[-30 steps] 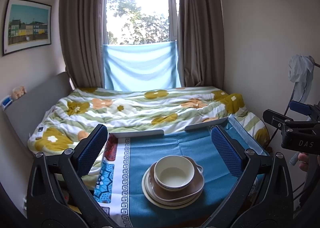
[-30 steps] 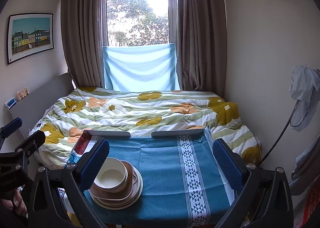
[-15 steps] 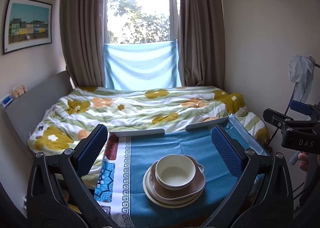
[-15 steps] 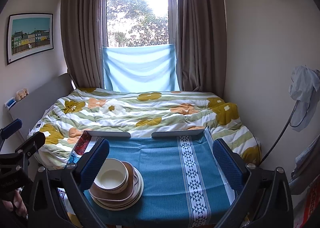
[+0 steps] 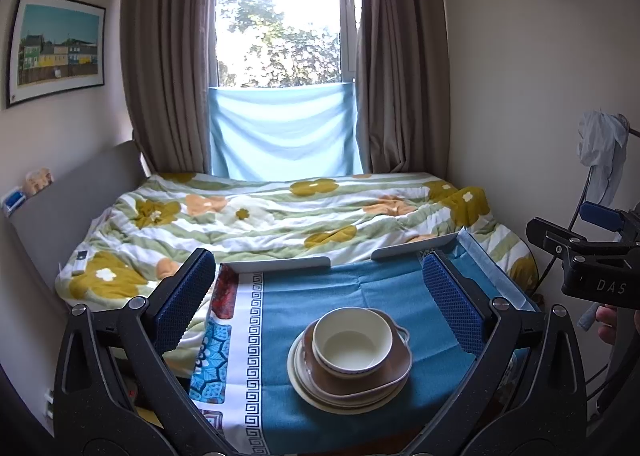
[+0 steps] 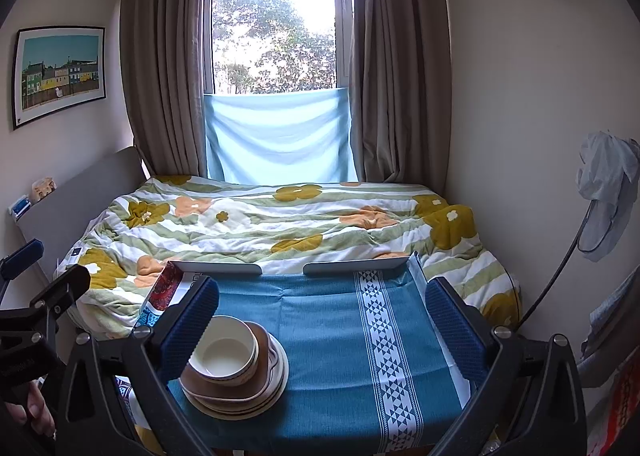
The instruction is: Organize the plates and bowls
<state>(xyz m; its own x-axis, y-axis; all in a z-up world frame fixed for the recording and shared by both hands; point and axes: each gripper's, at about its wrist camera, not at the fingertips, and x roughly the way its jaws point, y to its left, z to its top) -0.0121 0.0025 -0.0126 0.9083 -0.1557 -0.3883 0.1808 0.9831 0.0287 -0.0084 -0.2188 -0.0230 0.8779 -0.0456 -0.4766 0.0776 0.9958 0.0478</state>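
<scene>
A cream bowl (image 5: 352, 341) sits on top of a stack: a brown handled dish (image 5: 394, 372) and cream plates (image 5: 320, 390) under it, all on a small table with a blue patterned cloth (image 5: 340, 288). My left gripper (image 5: 320, 296) hovers open above and in front of the stack, nothing between its blue pads. In the right wrist view the same bowl (image 6: 224, 356) and stack (image 6: 248, 396) lie at lower left, partly behind the left finger. My right gripper (image 6: 320, 308) is open and empty over the bare cloth (image 6: 340, 356).
A bed with a flowered quilt (image 5: 280, 216) lies just beyond the table's raised far rim (image 5: 276, 265). A wall stands close on the right, with clothes on a stand (image 6: 604, 184). The right gripper's body (image 5: 592, 256) and a hand show at the left view's right edge.
Almost nothing has moved. The left view has shifted very slightly, so the stack sits a touch further right in it; both grippers stay open.
</scene>
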